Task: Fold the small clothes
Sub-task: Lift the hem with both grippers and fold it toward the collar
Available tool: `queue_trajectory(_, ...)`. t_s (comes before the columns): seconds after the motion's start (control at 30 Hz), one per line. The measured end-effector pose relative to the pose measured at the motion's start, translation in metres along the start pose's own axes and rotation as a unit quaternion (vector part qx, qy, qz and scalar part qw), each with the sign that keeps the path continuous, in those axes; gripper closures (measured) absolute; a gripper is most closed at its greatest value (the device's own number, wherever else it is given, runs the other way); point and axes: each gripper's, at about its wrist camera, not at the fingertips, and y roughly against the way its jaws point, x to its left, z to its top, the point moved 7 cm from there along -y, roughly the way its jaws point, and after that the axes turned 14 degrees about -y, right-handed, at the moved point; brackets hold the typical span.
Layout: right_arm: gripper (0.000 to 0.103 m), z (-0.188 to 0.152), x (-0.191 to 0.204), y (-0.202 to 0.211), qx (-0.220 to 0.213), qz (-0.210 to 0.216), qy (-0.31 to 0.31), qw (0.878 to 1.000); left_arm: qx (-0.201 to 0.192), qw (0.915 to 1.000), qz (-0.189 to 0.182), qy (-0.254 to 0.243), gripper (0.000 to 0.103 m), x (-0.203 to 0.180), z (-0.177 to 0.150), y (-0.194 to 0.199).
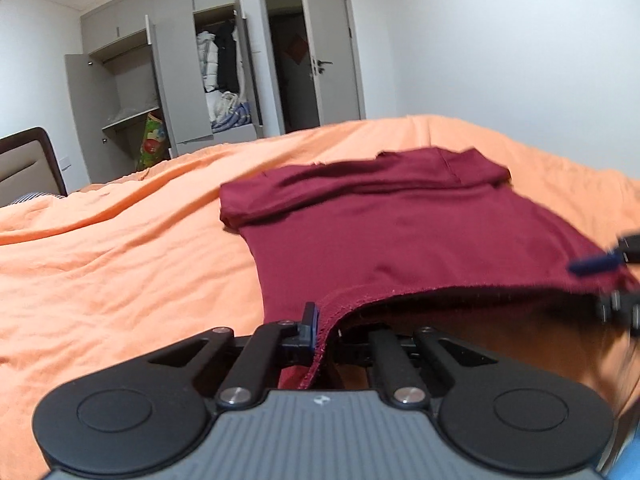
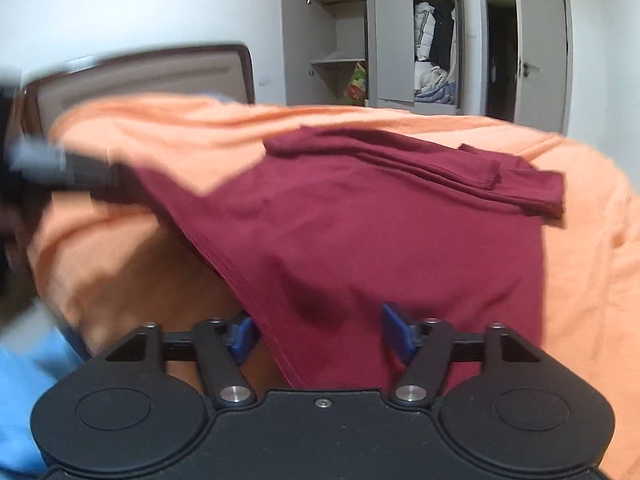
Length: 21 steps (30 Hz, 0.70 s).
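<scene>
The left gripper (image 1: 320, 332) pinches the stitched hem of a maroon shirt (image 1: 400, 232), jaws narrowed on the cloth; the right gripper (image 2: 320, 332) straddles the opposite hem corner, jaws wide. The thin, limp knit sags between them above an orange bedsheet (image 1: 120, 272). Light and floppy, it is likely best gripped at hem corners.

Readable text: none in either view.
Left gripper (image 1: 320, 336) body: a small pale mark, too small to read.
Far door (image 1: 298, 50): red shape, blurred.
</scene>
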Motion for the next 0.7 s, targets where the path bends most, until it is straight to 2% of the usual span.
queue_trajectory(0.1,0.032,-0.016,-0.003,0.005,-0.003,-0.051,0.052,0.997,-0.004,0.9999,0.002,0.012,0.098,0.011,0.010,-0.003)
queue_trajectory(0.17,0.032,-0.022,-0.009,0.011,-0.008,-0.073,0.061,0.995,-0.006,0.9998,0.003,0.016,0.098,0.015,0.015,-0.001)
queue_trajectory(0.23,0.037,-0.025,-0.017,0.017,-0.019,-0.108,0.076,0.991,-0.009,0.9998,0.007,0.016,0.098,0.015,0.021,0.000)
queue_trajectory(0.27,0.048,-0.026,-0.021,0.020,-0.024,-0.125,0.086,0.988,-0.011,0.9998,0.009,0.015,0.098,0.015,0.022,0.002)
queue_trajectory(0.3,0.072,-0.027,-0.025,0.022,-0.027,-0.143,0.093,0.985,-0.013,0.9998,0.011,0.015,0.098,0.015,0.023,0.004)
queue_trajectory(0.37,0.097,-0.028,-0.034,0.029,-0.040,-0.163,0.086,0.982,-0.016,0.9997,0.016,0.014,0.099,0.015,0.025,0.007)
queue_trajectory(0.43,0.098,-0.022,-0.040,0.049,-0.079,-0.164,0.070,0.981,-0.025,0.9995,0.017,0.012,0.099,0.012,0.025,0.013)
queue_trajectory(0.53,0.099,-0.016,-0.037,0.075,-0.126,-0.174,0.082,0.973,-0.042,0.9987,0.028,-0.011,0.099,0.006,0.024,0.030)
queue_trajectory(0.7,0.099,-0.008,-0.026,0.113,-0.164,-0.151,0.077,0.972,-0.060,0.9976,0.034,-0.002,0.100,0.004,0.021,0.063)
